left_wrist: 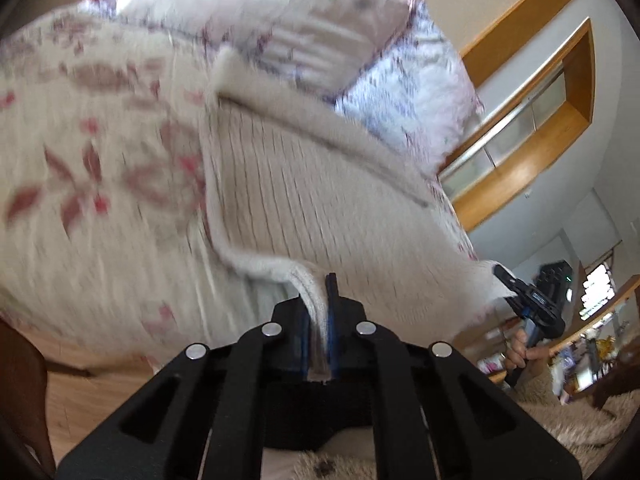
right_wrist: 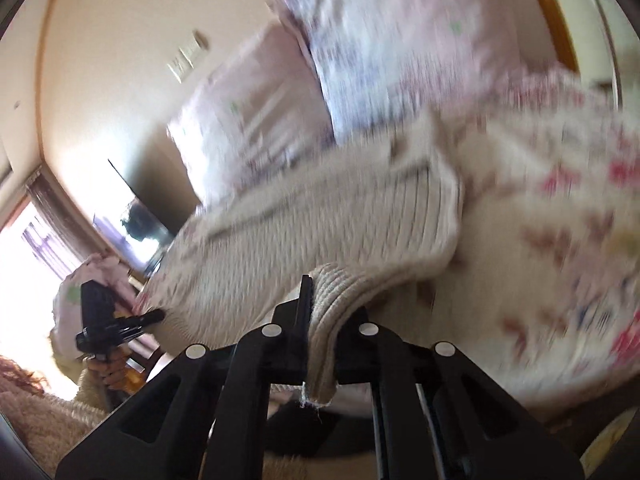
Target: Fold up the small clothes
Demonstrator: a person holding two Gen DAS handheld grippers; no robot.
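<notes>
Left gripper (left_wrist: 318, 300) clamps one edge of the ribbed cream garment (left_wrist: 304, 184); right gripper (right_wrist: 320, 304) clamps the opposite edge, so the cloth hangs spread between them over the floral bedcover (left_wrist: 80, 160), probably for folding; pillows (right_wrist: 360, 60) lie beyond, nothing obstructing.
</notes>
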